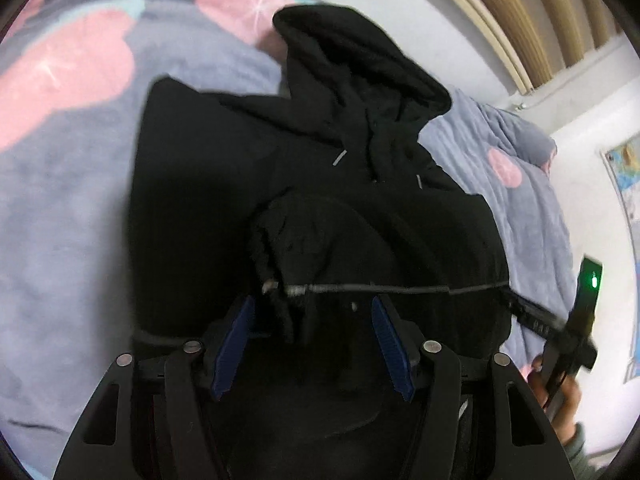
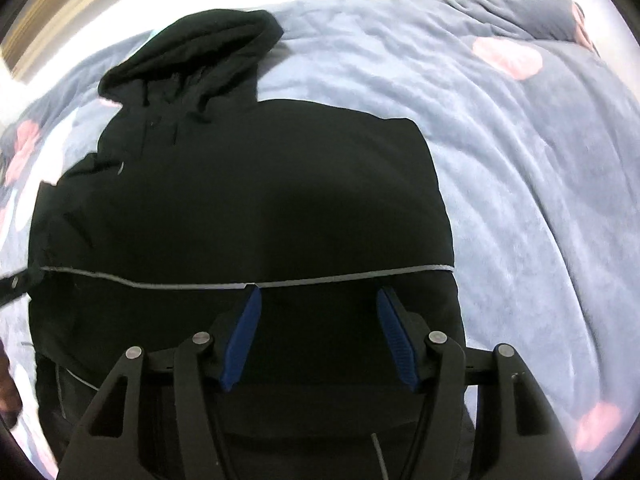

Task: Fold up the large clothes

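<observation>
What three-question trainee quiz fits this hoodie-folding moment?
1. True or false: the hoodie lies on a bare wooden floor.
2. Which part of it points away from both cameras? A) hood B) hem C) cuff
3. Fill in: neither the left claw nor the right claw grips cloth; both stand ____.

Key:
1. False: it lies on a blue-grey blanket with pink patches.
2. A: the hood is at the far end.
3. Open.
</observation>
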`<state>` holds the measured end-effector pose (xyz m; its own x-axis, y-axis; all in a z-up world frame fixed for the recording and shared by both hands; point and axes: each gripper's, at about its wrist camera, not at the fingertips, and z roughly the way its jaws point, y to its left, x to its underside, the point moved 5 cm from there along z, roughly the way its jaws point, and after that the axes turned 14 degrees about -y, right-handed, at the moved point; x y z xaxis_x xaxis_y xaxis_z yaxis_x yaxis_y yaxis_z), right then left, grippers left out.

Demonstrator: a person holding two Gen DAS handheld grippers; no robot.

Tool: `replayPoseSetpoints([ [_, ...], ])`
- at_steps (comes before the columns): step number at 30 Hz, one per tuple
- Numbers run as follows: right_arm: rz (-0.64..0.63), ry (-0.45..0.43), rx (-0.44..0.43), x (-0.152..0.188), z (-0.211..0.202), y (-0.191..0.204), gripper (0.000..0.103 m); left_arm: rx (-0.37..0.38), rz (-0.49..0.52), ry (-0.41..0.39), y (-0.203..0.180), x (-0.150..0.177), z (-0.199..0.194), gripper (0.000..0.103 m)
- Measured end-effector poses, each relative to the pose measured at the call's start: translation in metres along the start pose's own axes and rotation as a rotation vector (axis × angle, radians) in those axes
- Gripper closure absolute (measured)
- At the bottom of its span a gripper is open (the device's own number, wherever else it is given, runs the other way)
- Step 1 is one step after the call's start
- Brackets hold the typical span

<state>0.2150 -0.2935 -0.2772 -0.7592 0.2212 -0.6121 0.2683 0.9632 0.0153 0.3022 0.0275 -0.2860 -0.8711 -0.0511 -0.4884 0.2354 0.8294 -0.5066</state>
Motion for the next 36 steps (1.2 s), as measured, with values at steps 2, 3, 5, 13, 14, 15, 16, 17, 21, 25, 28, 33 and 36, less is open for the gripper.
replayPoseSetpoints([
  [2, -0.050, 0.002, 0.023, 0.000, 0.001, 0.006, 0.039, -0.016, 0.011, 0.002, 0.000, -0.001, 0.010, 0.086],
  [3, -0.051, 0.004, 0.017, 0.001, -0.002, 0.006, 0.039, -0.030, 0.024, -0.003, -0.002, -0.004, 0.010, 0.088],
  [5, -0.021, -0.011, -0.020, -0.004, -0.014, 0.004, 0.039, 0.001, 0.021, -0.070, -0.009, -0.013, -0.013, 0.089],
  [13, 0.027, 0.013, -0.043, -0.006, -0.003, 0.007, 0.037, -0.049, -0.015, -0.125, 0.020, -0.018, -0.066, 0.089],
  [14, 0.007, 0.025, -0.023, -0.001, 0.005, 0.010, 0.037, -0.075, -0.006, -0.067, 0.027, -0.010, -0.050, 0.089],
  [15, -0.016, 0.042, -0.002, 0.004, 0.015, 0.013, 0.037, -0.115, 0.018, -0.015, 0.032, 0.000, -0.034, 0.089],
  [16, -0.021, 0.053, 0.004, 0.008, 0.023, 0.014, 0.036, -0.176, 0.057, 0.021, 0.036, 0.010, -0.018, 0.089],
  [17, -0.018, 0.058, 0.003, 0.010, 0.028, 0.014, 0.036, -0.202, 0.068, 0.036, 0.039, 0.017, -0.008, 0.087],
  [21, -0.034, 0.071, -0.005, 0.014, 0.039, 0.012, 0.036, -0.170, -0.066, 0.008, 0.056, 0.021, 0.002, 0.084],
  [25, -0.038, 0.084, -0.037, 0.007, 0.028, 0.011, 0.036, -0.174, -0.024, -0.029, 0.043, 0.015, -0.021, 0.084],
  [28, -0.005, 0.035, -0.085, -0.005, -0.001, 0.009, 0.036, -0.179, 0.025, -0.143, 0.023, -0.002, -0.064, 0.083],
  [33, -0.026, -0.041, -0.148, -0.021, -0.031, 0.030, 0.036, -0.118, 0.129, -0.252, -0.033, -0.024, -0.099, 0.064],
  [36, -0.073, -0.027, -0.150, -0.018, -0.018, 0.050, 0.036, -0.074, 0.190, -0.212, -0.060, -0.017, -0.075, 0.063],
])
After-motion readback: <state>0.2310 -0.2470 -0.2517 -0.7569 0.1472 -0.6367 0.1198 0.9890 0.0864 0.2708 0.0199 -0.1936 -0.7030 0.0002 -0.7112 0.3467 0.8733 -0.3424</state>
